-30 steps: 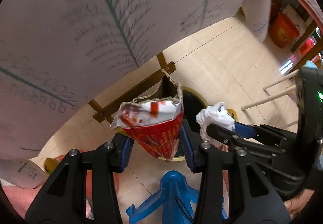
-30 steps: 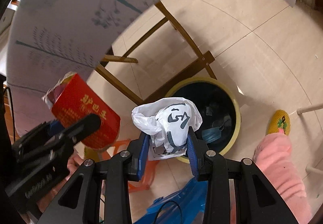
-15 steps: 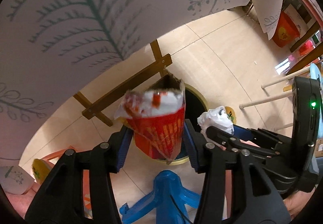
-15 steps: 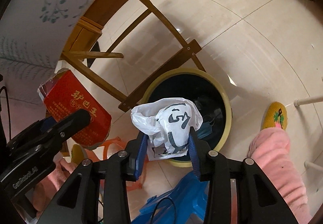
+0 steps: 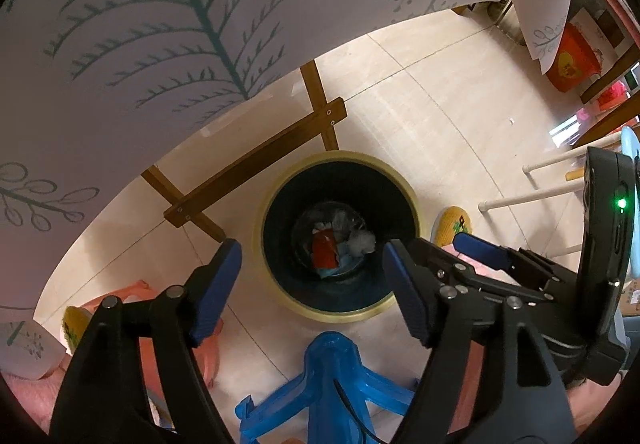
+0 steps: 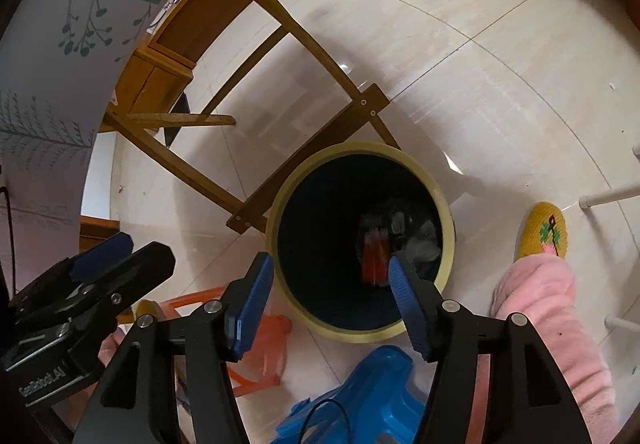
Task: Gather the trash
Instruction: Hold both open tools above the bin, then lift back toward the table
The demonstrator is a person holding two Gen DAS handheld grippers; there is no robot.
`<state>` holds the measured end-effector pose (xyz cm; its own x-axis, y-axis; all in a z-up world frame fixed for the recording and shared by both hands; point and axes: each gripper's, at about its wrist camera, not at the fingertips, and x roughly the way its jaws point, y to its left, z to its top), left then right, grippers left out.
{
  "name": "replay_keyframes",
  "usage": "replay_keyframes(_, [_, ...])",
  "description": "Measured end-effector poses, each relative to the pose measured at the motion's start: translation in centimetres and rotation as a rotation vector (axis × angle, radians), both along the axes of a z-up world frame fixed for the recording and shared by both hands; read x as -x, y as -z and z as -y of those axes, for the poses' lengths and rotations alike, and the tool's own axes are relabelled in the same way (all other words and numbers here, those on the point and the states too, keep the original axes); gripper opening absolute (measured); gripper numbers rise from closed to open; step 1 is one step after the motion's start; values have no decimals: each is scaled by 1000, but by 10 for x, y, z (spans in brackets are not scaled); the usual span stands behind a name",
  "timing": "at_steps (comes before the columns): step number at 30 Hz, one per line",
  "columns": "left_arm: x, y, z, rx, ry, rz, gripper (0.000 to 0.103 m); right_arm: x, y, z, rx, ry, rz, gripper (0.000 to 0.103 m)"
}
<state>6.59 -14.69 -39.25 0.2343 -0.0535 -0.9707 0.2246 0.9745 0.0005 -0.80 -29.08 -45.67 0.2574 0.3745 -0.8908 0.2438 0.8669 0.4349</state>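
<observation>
A round bin with a yellow rim [image 5: 404, 187] and a dark inside stands on the tiled floor; it also shows in the right wrist view [image 6: 440, 199]. The red snack carton [image 5: 325, 252] lies at its bottom beside white crumpled trash [image 5: 360, 240]; the carton shows blurred in the right wrist view [image 6: 374, 258]. My left gripper [image 5: 312, 284] is open and empty above the bin. My right gripper [image 6: 330, 300] is open and empty above the bin's near rim, and shows at the right in the left wrist view [image 5: 476, 248].
A wooden table frame [image 5: 256, 167] and a hanging leaf-print tablecloth [image 5: 160, 23] stand just behind the bin. A blue plastic stool [image 5: 332, 384] and an orange stool [image 6: 260, 348] are below the grippers. Pink-clad legs with yellow slippers [image 6: 542, 232] are to the right.
Both grippers opened. The red carton left the left gripper and the white bag left the right gripper; both now lie in the bin. Both views moved closer over the bin.
</observation>
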Motion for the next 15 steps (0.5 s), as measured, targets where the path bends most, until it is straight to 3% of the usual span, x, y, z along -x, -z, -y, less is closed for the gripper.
replay_keyframes(15, [20, -10, -3, -63, -4, -3, 71, 4, -5, -7, 58, -26, 9, 61])
